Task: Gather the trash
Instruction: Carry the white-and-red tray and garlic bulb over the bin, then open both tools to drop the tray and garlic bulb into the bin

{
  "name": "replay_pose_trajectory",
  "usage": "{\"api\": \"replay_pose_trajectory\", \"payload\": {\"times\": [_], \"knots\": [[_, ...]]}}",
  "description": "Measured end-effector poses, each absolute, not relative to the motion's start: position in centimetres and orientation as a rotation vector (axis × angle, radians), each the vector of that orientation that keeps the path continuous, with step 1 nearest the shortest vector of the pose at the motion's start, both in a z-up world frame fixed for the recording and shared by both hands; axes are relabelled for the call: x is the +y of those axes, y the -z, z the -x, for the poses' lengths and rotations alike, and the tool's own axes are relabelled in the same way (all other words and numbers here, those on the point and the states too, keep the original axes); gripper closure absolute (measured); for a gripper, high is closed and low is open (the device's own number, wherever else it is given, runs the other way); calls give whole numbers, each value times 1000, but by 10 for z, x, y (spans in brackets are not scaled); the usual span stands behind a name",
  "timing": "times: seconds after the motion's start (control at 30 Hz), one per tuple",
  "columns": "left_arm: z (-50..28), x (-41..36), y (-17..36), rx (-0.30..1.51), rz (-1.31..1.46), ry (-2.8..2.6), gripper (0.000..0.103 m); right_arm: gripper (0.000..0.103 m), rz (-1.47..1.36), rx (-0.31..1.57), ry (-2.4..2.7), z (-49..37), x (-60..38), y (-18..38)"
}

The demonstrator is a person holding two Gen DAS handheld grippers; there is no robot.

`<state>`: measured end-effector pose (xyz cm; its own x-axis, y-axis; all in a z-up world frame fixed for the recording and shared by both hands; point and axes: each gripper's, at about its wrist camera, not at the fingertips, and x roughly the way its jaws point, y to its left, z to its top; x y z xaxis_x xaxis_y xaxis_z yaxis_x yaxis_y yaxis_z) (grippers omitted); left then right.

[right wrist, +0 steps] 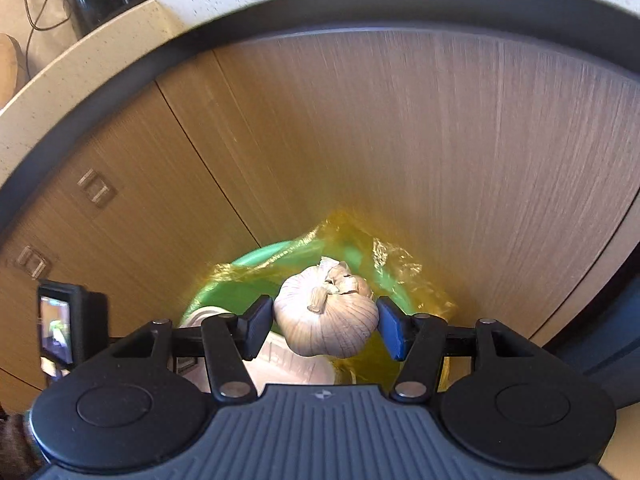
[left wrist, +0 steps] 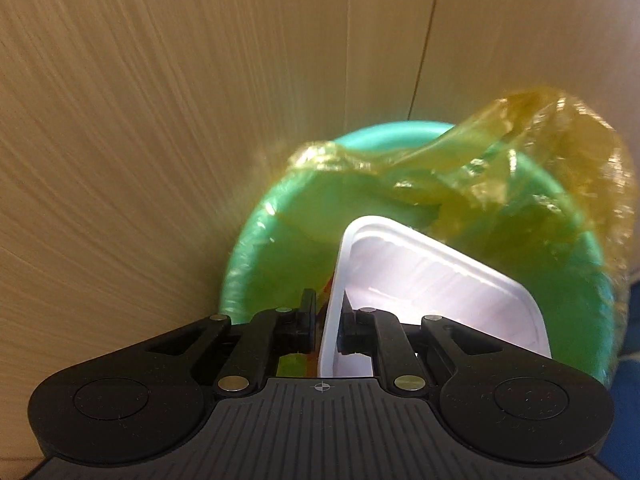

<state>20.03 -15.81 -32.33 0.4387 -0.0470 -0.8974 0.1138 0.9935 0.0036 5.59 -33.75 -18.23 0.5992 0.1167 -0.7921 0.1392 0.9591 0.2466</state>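
Left gripper (left wrist: 325,322) pinches white tray (left wrist: 432,280) rim; right gripper (right wrist: 325,326) clamps garlic bulb (right wrist: 328,312) — both above lined green bin (left wrist: 248,264). Release centred over opening, tray first — avoid snagging yellow liner (left wrist: 520,152).

Ahead of and below both tools the green bin (left wrist: 256,248) stands open-mouthed, but its yellow liner (left wrist: 552,148) slumps across the far rim and narrows the way in. The white tray (left wrist: 432,276) in the left tool (left wrist: 326,322) fills the near side. The wooden cabinet front (right wrist: 420,140) walls off the space just beyond, under the counter (right wrist: 120,48) edge.
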Motion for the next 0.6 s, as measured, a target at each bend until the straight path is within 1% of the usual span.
{"api": "replay_pose_trajectory", "payload": {"times": [0.13, 0.2, 0.23, 0.37, 0.43, 0.6], "knots": [[-210, -156, 349, 1148, 6, 93, 87, 47, -282, 956, 13, -59, -334, 190], [-215, -151, 360, 1194, 81, 126, 81, 47, -267, 971, 12, -60, -331, 194], [-216, -148, 364, 1207, 116, 137, 75, 47, -260, 979, 11, -60, -330, 196], [-214, -136, 371, 1201, 146, 138, 64, 46, -234, 1015, 14, -64, -323, 205], [-213, -129, 371, 1198, 184, 153, 68, 47, -222, 1031, 18, -65, -321, 210], [-212, -123, 369, 1199, 211, 208, 68, 46, -211, 1079, 26, -68, -317, 222]]}}
